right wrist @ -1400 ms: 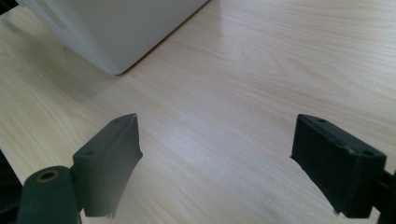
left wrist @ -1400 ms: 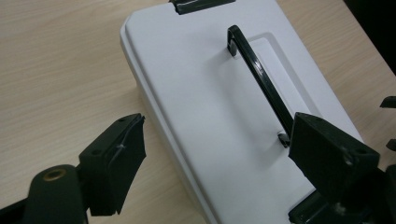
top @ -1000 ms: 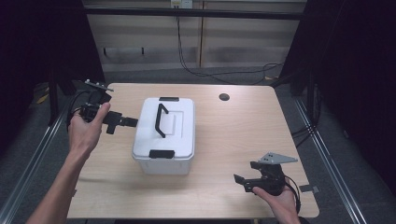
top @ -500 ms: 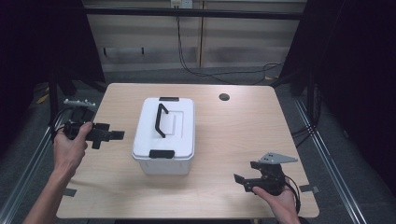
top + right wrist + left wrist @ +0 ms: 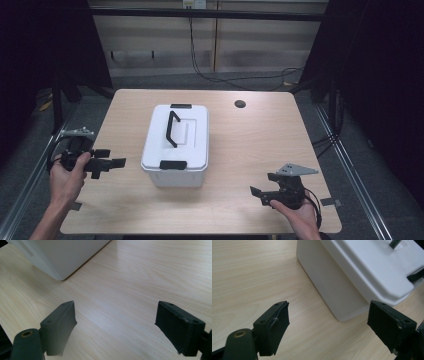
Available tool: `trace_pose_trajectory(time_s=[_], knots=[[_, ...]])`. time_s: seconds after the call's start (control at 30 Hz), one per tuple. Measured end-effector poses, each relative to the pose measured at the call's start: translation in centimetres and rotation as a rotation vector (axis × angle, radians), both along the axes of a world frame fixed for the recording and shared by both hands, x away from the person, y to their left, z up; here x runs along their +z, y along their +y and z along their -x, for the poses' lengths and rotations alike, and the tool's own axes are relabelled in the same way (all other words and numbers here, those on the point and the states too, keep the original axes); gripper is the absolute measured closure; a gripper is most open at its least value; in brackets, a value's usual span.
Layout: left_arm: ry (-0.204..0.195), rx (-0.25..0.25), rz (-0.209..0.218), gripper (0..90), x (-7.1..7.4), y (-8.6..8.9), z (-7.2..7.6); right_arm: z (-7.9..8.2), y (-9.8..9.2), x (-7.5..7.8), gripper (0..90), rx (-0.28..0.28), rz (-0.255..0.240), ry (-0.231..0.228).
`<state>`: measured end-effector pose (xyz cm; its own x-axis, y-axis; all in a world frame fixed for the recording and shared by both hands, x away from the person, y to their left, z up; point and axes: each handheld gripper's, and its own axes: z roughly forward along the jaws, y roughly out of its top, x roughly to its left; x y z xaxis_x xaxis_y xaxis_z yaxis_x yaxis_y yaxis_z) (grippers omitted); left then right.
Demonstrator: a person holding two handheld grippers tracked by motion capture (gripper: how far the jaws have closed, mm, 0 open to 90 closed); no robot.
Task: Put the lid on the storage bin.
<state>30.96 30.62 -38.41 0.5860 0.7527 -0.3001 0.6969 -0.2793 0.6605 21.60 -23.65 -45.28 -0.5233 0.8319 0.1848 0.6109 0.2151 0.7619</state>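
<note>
Dark curtains and a pale panelled wall with trailing cables stand behind the pale wood-grain table, a rounded-corner slab with a small dark round hole near its far edge.

Between the two grippers, nearer the left one, sits the white box: smooth matte plastic, rectangular with softened corners, and a lid that overhangs the body. A black arched handle runs along the lid, and black latches clip its near and far ends.

Just left of the box, the left gripper is held in a hand at the table's left edge; its blocky black jaws stand wide apart with nothing between them, pointing at the box's side wall.

Well right of the box, near the front edge, the right gripper rests low over bare wood in the other hand, jaws equally wide and empty, a grey three-cornered plate on top.
</note>
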Motion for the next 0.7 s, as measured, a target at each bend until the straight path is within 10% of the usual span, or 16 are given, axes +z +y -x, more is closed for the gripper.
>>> trace_pose_trajectory(time_s=[0.7], knots=[[-0.033,0.035,-0.061,17.0,-5.4,2.0,3.4,-0.4,0.2,-0.5,16.9,-0.019,0.035,0.012]])
